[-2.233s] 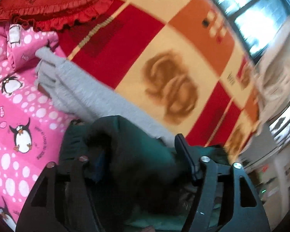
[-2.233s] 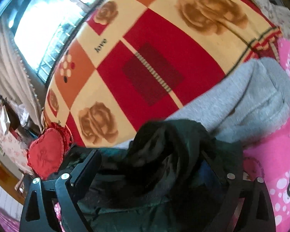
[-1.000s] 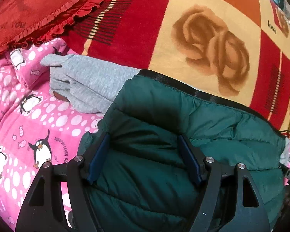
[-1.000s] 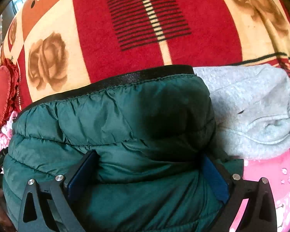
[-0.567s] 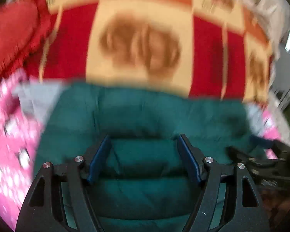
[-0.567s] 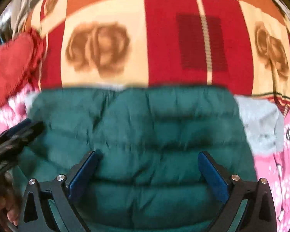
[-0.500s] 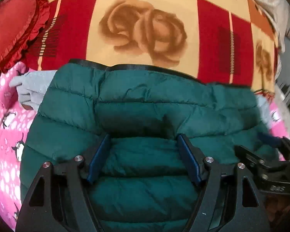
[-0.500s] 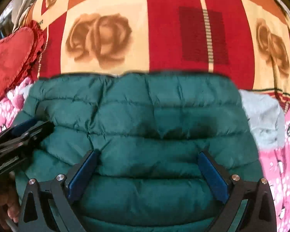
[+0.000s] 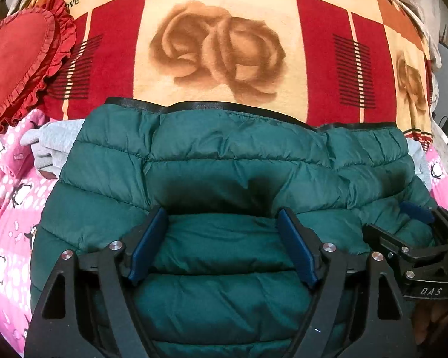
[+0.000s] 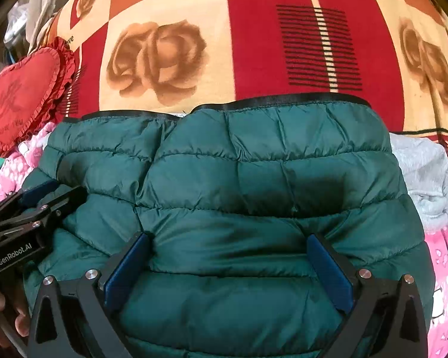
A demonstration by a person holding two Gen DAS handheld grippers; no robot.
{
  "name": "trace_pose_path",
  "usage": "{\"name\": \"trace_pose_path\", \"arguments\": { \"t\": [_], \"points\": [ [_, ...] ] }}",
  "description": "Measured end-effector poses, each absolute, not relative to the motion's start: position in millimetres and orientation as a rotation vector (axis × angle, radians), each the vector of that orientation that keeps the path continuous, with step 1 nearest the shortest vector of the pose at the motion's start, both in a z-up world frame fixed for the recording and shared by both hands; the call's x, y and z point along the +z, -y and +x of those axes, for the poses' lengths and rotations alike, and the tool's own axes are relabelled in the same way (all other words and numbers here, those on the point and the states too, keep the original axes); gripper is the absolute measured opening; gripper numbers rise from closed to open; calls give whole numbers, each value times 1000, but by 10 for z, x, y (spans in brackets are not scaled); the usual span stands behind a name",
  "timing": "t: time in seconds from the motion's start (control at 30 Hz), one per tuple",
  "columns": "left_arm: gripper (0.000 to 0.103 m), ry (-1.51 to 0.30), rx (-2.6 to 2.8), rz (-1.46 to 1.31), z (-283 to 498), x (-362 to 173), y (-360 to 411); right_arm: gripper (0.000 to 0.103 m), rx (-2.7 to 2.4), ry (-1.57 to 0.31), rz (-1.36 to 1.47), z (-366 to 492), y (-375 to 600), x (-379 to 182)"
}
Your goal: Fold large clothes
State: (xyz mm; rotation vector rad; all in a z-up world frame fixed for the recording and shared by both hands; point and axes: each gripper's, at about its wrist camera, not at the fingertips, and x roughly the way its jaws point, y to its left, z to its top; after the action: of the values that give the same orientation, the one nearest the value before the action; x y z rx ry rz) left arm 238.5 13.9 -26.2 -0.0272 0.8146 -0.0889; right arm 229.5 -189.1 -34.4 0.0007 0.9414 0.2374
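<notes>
Rose blanket (image 9: pixel 221 44) bears 1 green jacket (image 9: pixel 224 161); left claw (image 9: pixel 224 247) opening, right claw (image 10: pixel 230 268) wide, both astride it.

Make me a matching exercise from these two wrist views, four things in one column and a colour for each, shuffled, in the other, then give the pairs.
Things:
1. jacket
2. heart cushion
3. sweatshirt
4. penguin sheet

Colours:
A. grey
B. pink
C. dark green
D. red

Pairs: 1-C, 2-D, 3-A, 4-B
</notes>
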Motion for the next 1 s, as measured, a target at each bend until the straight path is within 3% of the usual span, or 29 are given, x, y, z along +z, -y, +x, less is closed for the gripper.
{"name": "trace_pose_path", "arguments": {
  "t": [0.7, 0.87, 1.0],
  "points": [
    [78, -798, -66, -2, 2341, -210, -105, 103, 259, -956, 27, 2335, 1992, -227],
    [78, -793, -117, -130, 2322, 21, -492, 103, 174, -859, 42, 2304, 2380, 53],
    [78, -792, -67, -226, 2380, 114, -1063, 103, 146, -889, 99, 2359, 2757, 56]
  ]
}}
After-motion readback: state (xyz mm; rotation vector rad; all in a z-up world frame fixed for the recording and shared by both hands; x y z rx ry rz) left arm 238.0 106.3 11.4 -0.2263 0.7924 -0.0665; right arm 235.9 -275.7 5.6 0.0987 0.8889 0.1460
